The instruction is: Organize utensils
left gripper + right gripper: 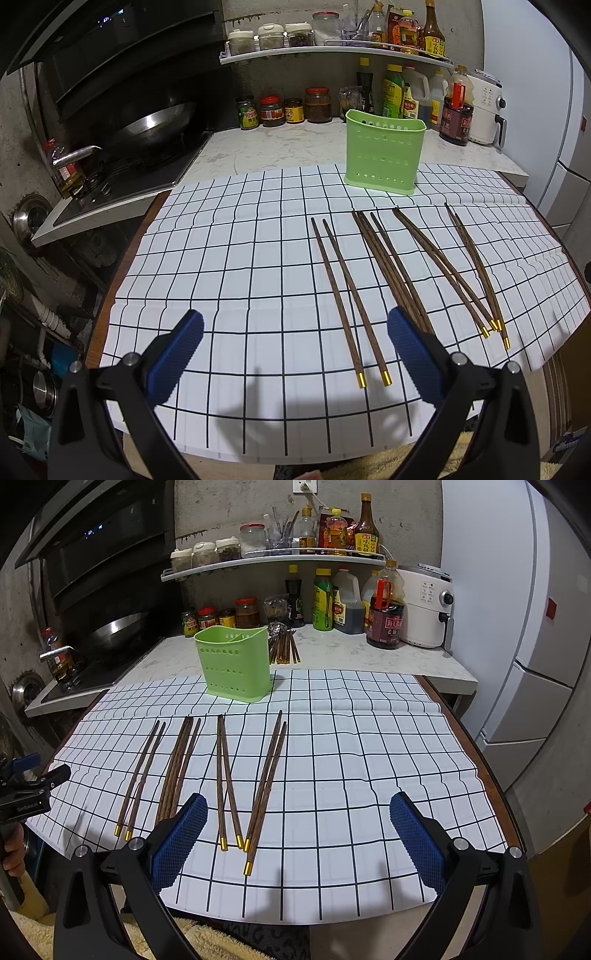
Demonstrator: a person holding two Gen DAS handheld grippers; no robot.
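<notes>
Opening step: left gripper (295, 354) and right gripper (299, 834), fingers apart and empty, hover over the bench, chopsticks (229, 775) ahead between them, green holder (236, 664) beyond; next, probably closing on one pair.

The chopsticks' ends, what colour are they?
Shiny gold caps on the chopsticks, with dark brown wood above. The right wrist view shows them best.

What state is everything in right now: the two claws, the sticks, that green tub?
Left gripper: open, holding nothing.
Right gripper: open, holding nothing.
Chopsticks: lying loose on the checked cloth, gold ends toward the camera.
Green holder: upright at the cloth's far edge, nothing visible in it.
</notes>
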